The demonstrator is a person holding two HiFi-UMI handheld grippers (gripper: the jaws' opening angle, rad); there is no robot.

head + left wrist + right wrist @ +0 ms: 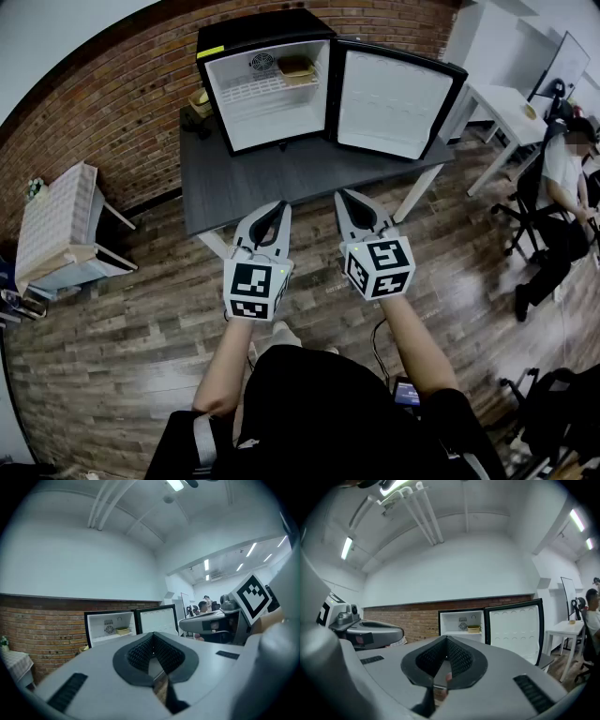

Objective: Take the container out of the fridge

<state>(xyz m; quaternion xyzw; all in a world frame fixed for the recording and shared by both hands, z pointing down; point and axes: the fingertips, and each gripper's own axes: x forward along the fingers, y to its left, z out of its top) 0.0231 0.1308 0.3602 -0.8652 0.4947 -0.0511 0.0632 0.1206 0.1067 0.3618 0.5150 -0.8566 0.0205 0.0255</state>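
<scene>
container (294, 66) in open fridge (272, 122), ceiling lights (347, 547) in gripper views only

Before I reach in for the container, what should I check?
1. The door of the fridge stands open: ok.
2. The container is in sight on the top shelf: ok.
3. The table before the fridge holds no obstacle: ok.
4. Jaws apart for a grasp: not ok; the left gripper and the right gripper are both shut and empty.
5. Grippers near the shelf: not ok; both hang short of the table.
6. Whether the container is lidded or full: cannot tell.
</scene>
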